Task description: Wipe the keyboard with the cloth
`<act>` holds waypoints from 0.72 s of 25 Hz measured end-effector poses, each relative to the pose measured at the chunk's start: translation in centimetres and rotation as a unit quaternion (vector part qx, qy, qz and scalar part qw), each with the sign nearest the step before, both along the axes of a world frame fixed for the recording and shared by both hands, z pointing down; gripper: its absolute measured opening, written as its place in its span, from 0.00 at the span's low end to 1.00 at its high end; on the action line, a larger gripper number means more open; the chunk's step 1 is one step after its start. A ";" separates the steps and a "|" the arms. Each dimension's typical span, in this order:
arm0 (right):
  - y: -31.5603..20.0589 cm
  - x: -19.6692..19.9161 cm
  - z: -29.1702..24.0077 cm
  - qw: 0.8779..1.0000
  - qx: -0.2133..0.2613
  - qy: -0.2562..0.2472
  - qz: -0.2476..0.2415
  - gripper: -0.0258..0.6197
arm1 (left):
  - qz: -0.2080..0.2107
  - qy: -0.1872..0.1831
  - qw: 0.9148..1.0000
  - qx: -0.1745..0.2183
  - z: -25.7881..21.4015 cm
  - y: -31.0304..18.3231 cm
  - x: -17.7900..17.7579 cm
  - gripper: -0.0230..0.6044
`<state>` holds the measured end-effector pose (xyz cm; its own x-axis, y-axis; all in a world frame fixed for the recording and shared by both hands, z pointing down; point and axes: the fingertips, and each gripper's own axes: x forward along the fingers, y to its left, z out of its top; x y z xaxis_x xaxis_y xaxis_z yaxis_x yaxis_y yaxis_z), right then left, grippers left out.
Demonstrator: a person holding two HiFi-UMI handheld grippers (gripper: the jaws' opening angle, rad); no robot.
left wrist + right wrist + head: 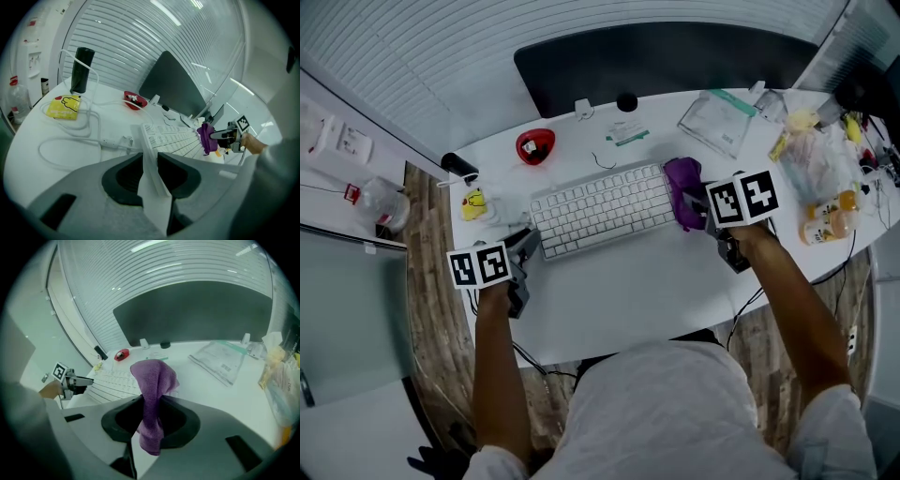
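White keyboard point(602, 209) across mid-table point(628, 291), near left corner pinched between the jaws of the left gripper point(532, 243). Purple cloth point(682, 183) bunched at the keyboard's right end, clamped in the right gripper point(696, 214), jaws closed tight on the fold. Behind: red dish point(535, 145), yellow packet point(473, 203), plastic bag point(719, 120).

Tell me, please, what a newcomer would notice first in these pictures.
The purple cloth stands out most: it is bunched between the closed jaws of the right gripper, at the right end of the white keyboard in the middle of the desk. Next, the left gripper clamps the keyboard's left end. Plastic bags crowd the desk's right edge.
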<state>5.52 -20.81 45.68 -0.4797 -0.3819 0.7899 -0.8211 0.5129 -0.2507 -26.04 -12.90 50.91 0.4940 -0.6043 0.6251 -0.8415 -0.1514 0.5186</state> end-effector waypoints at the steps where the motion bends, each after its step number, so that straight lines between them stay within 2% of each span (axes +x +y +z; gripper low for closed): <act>1: 0.6 -1.4 -0.6 1.000 0.002 -0.013 -0.008 0.17 | 0.000 0.001 1.000 0.001 0.0 0.0 0.0 0.21; 7: 5.2 -12.5 -2.1 0.993 -0.011 -0.093 -0.068 0.17 | -0.002 0.005 1.000 0.004 0.0 0.0 0.0 0.21; 11: 8.3 -19.7 -1.1 0.987 -0.034 -0.122 -0.103 0.17 | 0.000 0.008 1.000 0.005 0.0 0.1 0.1 0.21; 14: 9.8 -23.4 0.0 0.983 -0.053 -0.131 -0.114 0.17 | 0.001 0.010 1.000 0.006 0.1 0.1 0.1 0.21; 18: 10.4 -25.7 1.7 0.984 -0.063 -0.116 -0.124 0.17 | 0.002 0.015 1.000 0.006 0.1 0.2 0.0 0.21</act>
<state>-20.18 -10.43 47.42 -0.7187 -0.1375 0.6816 -0.5883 0.6428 -0.4906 -26.00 -12.74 51.05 0.5143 -0.6096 0.6032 -0.8254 -0.1609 0.5412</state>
